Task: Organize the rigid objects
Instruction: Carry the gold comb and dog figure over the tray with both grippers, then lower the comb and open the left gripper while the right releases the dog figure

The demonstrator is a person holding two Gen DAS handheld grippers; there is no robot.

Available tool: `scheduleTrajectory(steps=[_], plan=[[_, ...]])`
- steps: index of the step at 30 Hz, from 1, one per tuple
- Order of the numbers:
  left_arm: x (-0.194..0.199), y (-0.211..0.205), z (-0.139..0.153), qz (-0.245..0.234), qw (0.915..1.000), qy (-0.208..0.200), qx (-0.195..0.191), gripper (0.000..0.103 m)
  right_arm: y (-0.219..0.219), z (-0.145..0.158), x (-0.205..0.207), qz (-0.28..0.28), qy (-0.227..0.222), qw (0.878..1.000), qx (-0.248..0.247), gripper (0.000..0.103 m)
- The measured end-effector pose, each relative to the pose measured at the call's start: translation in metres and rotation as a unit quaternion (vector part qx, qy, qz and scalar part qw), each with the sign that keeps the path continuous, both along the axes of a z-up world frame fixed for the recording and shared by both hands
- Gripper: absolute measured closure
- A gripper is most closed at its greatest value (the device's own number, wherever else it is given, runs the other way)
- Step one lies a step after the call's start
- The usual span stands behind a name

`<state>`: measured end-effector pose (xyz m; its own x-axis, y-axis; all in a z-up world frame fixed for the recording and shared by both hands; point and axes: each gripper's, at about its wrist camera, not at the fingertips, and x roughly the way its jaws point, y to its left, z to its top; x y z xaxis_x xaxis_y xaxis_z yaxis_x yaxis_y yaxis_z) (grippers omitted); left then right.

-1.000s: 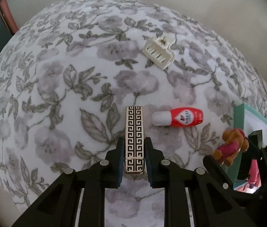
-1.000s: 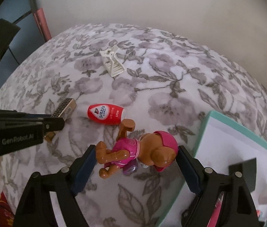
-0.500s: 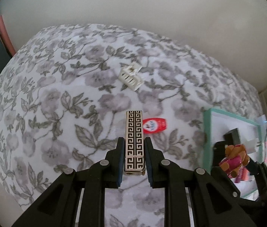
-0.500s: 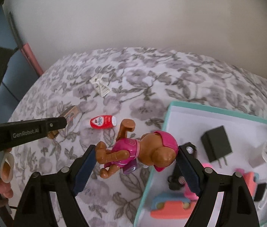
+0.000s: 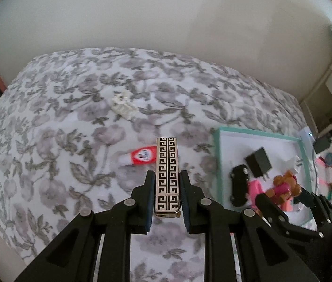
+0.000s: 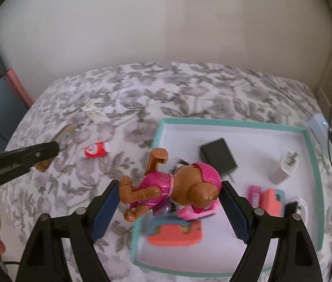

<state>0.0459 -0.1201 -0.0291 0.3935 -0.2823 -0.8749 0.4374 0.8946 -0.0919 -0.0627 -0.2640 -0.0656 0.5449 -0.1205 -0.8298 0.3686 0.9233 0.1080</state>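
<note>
Both tools are loaded and in the air, so the step in hand looks like the carry toward the tray (image 6: 314, 164), a shallow white box with a teal rim lying on the flowered bedspread (image 5: 48, 141).

The left gripper (image 5: 167, 195) is pinched on a slim patterned case (image 5: 167, 164) (black key-pattern on pale gold, perhaps a lighter), holding it by its near end so that it sticks straight out ahead, above the bedspread and to the left of the tray. The right gripper (image 6: 169, 202) is closed on a toy dog (image 6: 173, 185) in pink, gripped across its length, and hangs over the tray's near-left corner.

In the tray already lie a black charger (image 6: 217, 155), a white plug (image 6: 283, 166), a toy car (image 5: 238, 185) and some pink and coral pieces. A red tube (image 6: 95, 150) and a white hair clip (image 5: 122, 104) lie out on the bedspread, well apart from the tray.

The next move, as I judge it, calls for lowering the dog onto a bare patch of tray floor before spreading the jaws, then swinging the case rightward over the rim. The tube and clip remain to be fetched.
</note>
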Motion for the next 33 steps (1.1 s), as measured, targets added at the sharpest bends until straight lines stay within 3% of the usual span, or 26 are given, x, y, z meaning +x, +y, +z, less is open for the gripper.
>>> scheduleTrajectory(steps=[13, 26, 33], plan=[[-0.040, -0.052, -0.012, -0.066, 0.9972, 0.033, -0.008, 0.082, -0.063, -0.019, -0.031, -0.119, 0.049, 0.991, 0.021, 0.017], [-0.079, -0.101, -0.029, -0.136, 0.9886, 0.063, 0.010, 0.082, -0.097, -0.033, -0.053, -0.165, 0.071, 0.983, 0.040, 0.017], [-0.087, -0.112, -0.036, -0.147, 0.9867, 0.067, 0.022, 0.082, -0.106, -0.035, -0.061, -0.180, 0.072, 0.980, 0.051, 0.017]])
